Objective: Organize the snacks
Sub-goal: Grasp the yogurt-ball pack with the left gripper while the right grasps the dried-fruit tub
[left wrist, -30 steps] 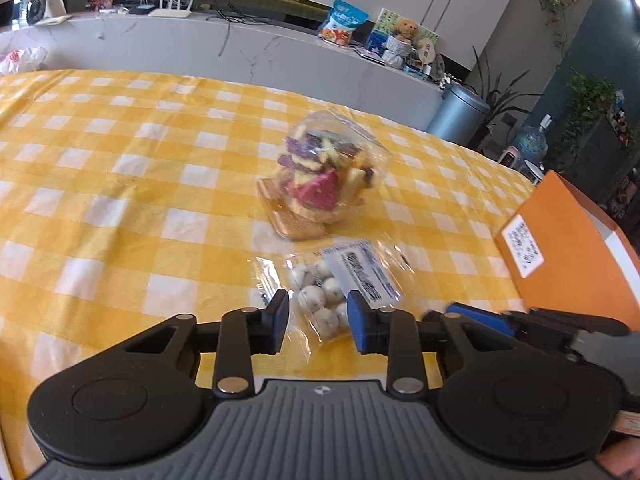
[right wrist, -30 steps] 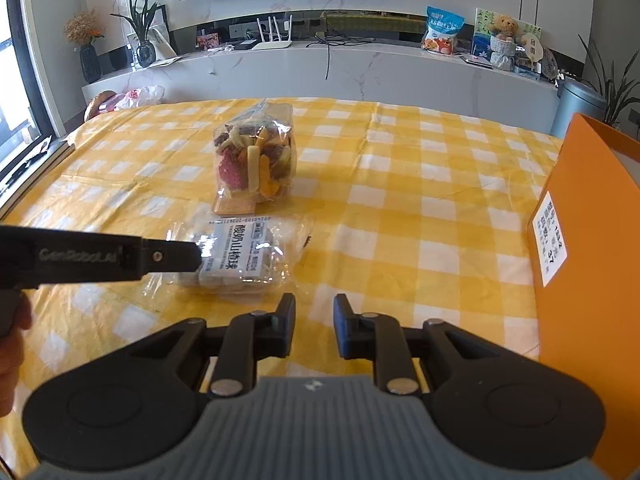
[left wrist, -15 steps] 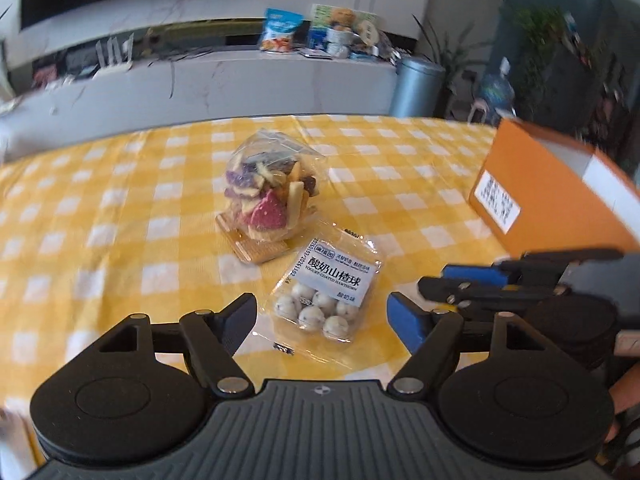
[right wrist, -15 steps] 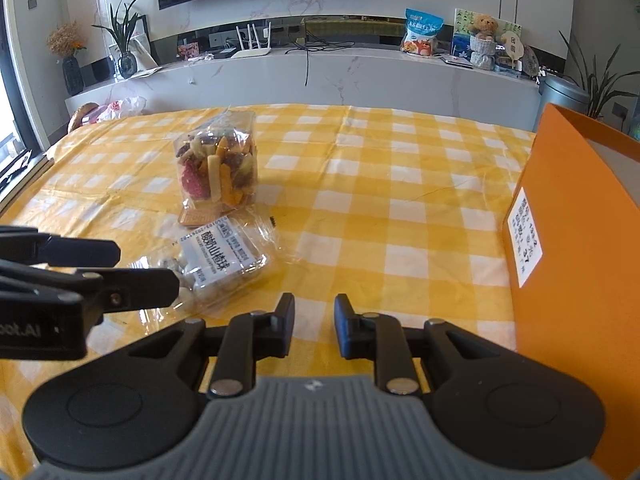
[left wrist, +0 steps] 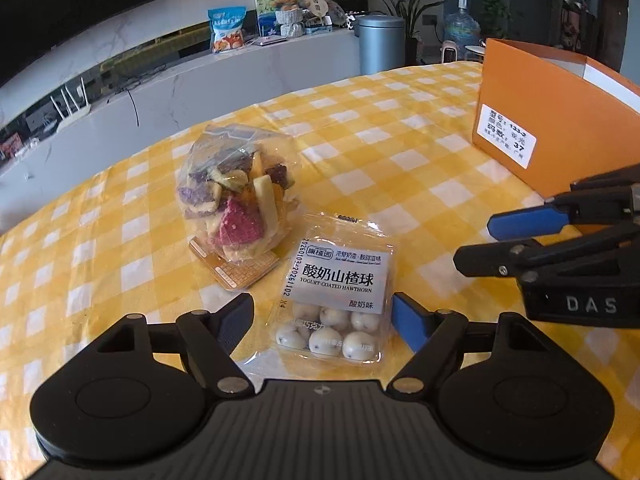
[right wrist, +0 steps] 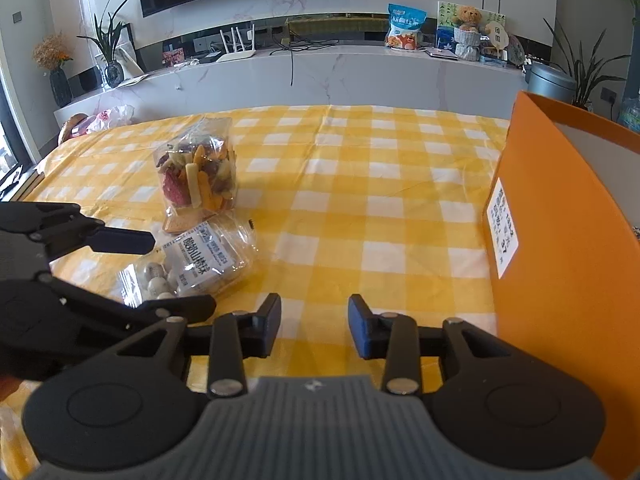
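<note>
A clear packet of yogurt-coated hawthorn balls (left wrist: 334, 304) lies on the yellow checked tablecloth (left wrist: 400, 152). My left gripper (left wrist: 322, 322) is open, its fingers on either side of the packet's near end. A clear bag of mixed vegetable chips (left wrist: 236, 196) stands just behind the packet. In the right wrist view the packet (right wrist: 200, 264) and the chip bag (right wrist: 198, 176) lie to the left. My right gripper (right wrist: 314, 326) is open and empty over bare cloth, to the right of the packet. It also shows in the left wrist view (left wrist: 508, 244).
An open orange cardboard box (left wrist: 552, 120) stands on the table at the right, also in the right wrist view (right wrist: 560, 240). Behind the table runs a white marble counter (right wrist: 360, 68) with a snack bag, a teddy bear and a router. A grey bin (left wrist: 380, 44) stands past the far edge.
My left gripper opened wide and swung round the packet, which now lies between its fingers. My right gripper opened somewhat and moved a little forward.
</note>
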Available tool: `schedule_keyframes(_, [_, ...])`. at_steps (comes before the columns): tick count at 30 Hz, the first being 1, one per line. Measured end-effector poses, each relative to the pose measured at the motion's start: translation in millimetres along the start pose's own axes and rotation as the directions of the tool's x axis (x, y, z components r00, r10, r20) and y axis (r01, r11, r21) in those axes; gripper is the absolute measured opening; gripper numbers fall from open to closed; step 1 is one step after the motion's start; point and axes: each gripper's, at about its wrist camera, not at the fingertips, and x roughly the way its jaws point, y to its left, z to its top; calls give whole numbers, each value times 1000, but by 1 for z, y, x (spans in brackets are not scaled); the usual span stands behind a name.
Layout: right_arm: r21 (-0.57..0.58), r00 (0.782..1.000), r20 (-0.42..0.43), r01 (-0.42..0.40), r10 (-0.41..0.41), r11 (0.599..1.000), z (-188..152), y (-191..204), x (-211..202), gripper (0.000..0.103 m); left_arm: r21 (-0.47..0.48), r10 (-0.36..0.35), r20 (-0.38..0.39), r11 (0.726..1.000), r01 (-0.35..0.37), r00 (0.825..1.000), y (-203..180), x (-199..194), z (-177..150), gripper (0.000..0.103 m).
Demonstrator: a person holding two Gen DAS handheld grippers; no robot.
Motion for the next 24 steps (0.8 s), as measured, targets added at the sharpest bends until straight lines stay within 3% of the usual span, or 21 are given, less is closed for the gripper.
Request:
schedule_keyframes(8, [17, 1000, -8, 9, -9, 1000, -4, -3, 4, 38, -61, -28, 21, 998, 29, 999, 4, 6, 1, 90])
schedule_keyframes(10, [27, 1000, -8, 18, -18, 999, -4, -5, 4, 38, -70, -39, 34, 997, 41, 999, 2, 5, 1, 78])
schedule_keyframes(11, [32, 1000, -9, 19, -18, 999, -4, -6, 4, 38, -75, -35, 37, 996, 38, 999, 0, 4, 1, 76])
schedule_keyframes(19, [29, 1000, 14, 23, -24, 999, 0, -8, -1, 45, -166, 50, 59, 985, -39, 997, -6, -16, -8, 66])
schedule_keyframes(24, [28, 998, 63, -5, 4, 1000, 4, -5, -8, 55, -297, 110, 98, 952, -77, 989, 2, -57, -19, 66])
